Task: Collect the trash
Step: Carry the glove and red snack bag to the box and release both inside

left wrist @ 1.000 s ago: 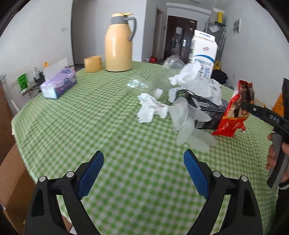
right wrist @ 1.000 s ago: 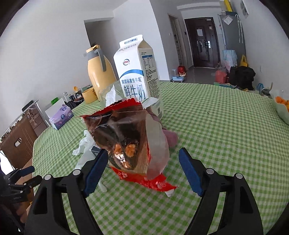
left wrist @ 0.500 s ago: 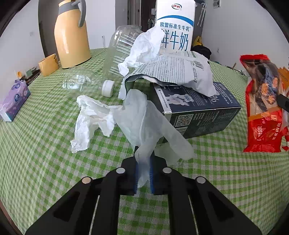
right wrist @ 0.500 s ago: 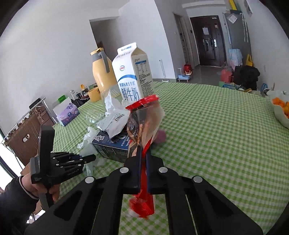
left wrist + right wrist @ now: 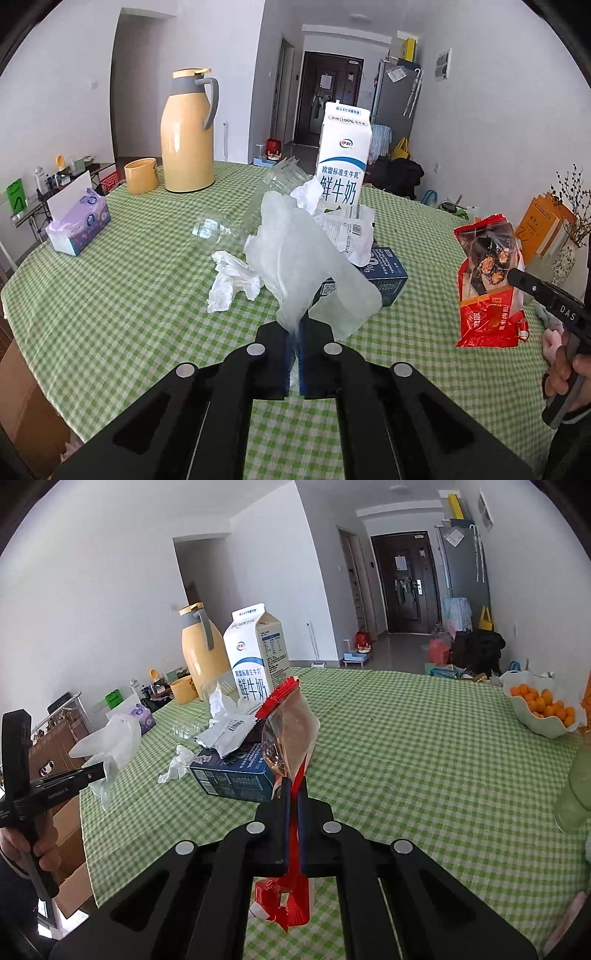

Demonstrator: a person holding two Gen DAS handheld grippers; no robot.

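Since half a second ago the left gripper (image 5: 294,328) has lifted its translucent plastic glove (image 5: 303,254) clear of the table (image 5: 140,295), and the pile now sits farther off. Its jaws are pressed together on the glove's lower end, the rest billowing above them. The right gripper (image 5: 294,805) is likewise clamped on the red snack wrapper (image 5: 291,727), which stands up above the jaws with its torn tail hanging below; seen from the left wrist, the wrapper (image 5: 487,280) hangs in the air over the table's right side.

Beyond the glove, toward the table's middle, lies the remaining trash: a crumpled white tissue (image 5: 231,284) touching the cloth, a dark blue box (image 5: 384,277) lying flat with a white printed pouch (image 5: 351,230) on top, a clear plastic bottle (image 5: 258,210) on its side, and an upright milk carton (image 5: 343,162) behind. Near the far left edge stand a yellow thermos (image 5: 188,133) and a yellow cup (image 5: 141,175), with a purple tissue pack (image 5: 79,225) at the left edge. A bowl of oranges (image 5: 541,710) sits at the right edge.
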